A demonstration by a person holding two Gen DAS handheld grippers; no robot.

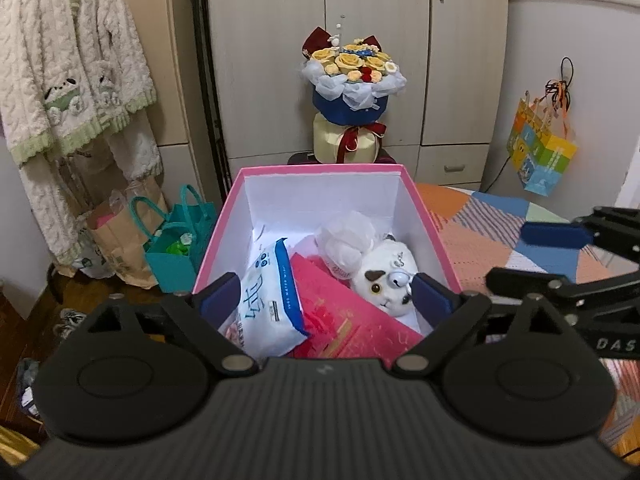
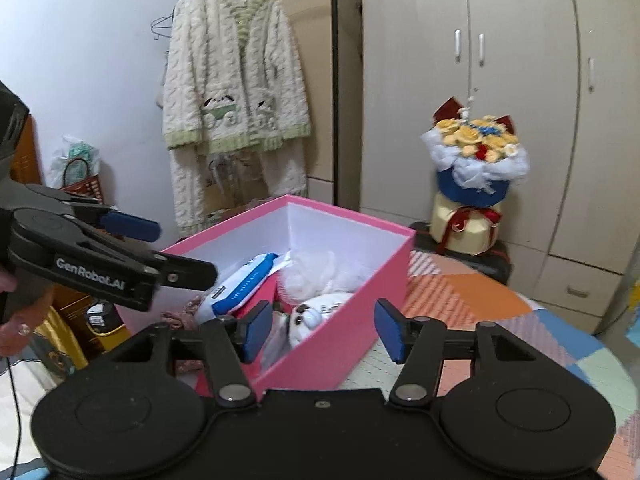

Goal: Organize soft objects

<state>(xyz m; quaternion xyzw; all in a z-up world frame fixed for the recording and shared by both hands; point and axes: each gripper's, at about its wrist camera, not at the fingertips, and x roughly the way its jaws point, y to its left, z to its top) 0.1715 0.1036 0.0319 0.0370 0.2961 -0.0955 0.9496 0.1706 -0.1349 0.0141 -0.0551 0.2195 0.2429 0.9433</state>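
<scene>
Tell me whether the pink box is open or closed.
Open. The pink box has no lid on it; its white interior shows, with a plush toy, a wet-wipes pack and a red packet inside.

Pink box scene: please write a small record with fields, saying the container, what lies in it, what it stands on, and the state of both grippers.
container: pink box, open on top, white inside
contents: white plush toy with dark patches, blue-and-white tissue pack, red flat packet, white mesh bundle
surface: patchwork bedcover
left gripper: open, empty, above the near edge of the box
right gripper: open, empty, astride the box's near right wall
background: flower bouquet, fleece robe on a hanger
</scene>
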